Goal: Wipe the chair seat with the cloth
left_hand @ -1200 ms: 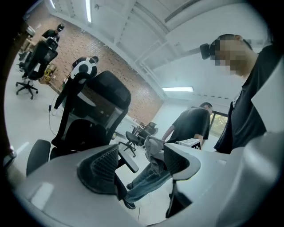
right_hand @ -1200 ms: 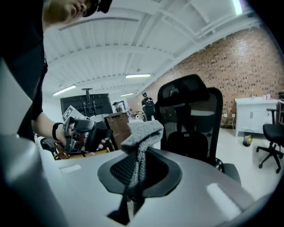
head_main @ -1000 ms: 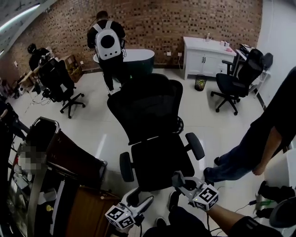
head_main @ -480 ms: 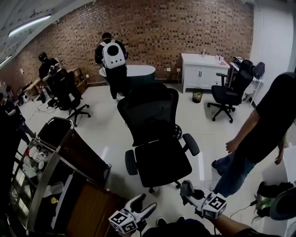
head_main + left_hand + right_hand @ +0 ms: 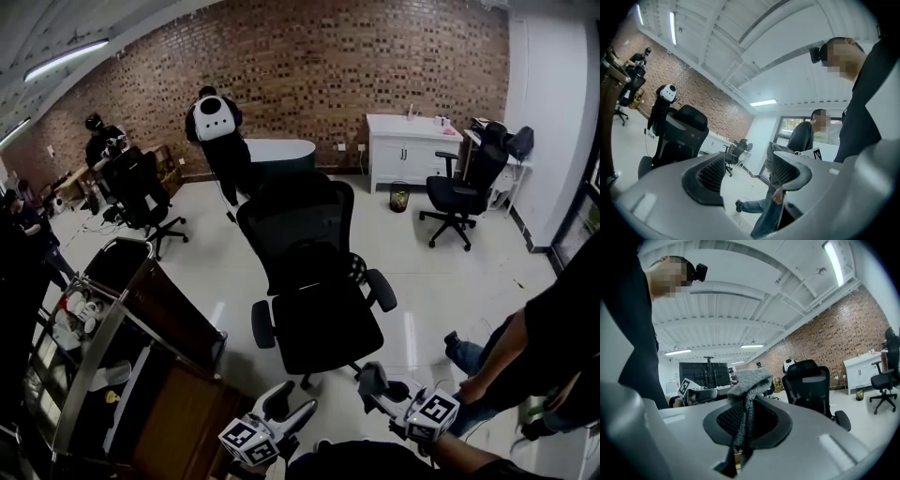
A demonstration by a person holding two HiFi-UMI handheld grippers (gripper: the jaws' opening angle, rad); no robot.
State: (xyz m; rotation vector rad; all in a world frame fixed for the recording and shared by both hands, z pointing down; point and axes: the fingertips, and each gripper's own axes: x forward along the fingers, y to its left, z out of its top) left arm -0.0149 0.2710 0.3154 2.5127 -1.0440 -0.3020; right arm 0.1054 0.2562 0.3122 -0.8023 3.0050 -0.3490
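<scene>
Cloth (image 5: pixel 749 380) sits pinched in the right gripper's (image 5: pixel 372 378) closed fingers, just short of the chair seat (image 5: pixel 323 328). The left gripper (image 5: pixel 291 403), near the chair too, gapes empty. Approach seems in hand; next, the cloth needs lowering onto that seat.

Left: we hold our white plastic left gripper (image 5: pixel 292 405) at lower centre, jaws apart, empty.
Right: our white plastic right gripper (image 5: pixel 372 382) just right of it, jaws pinching grey knitted cloth (image 5: pixel 750 380).
</scene>
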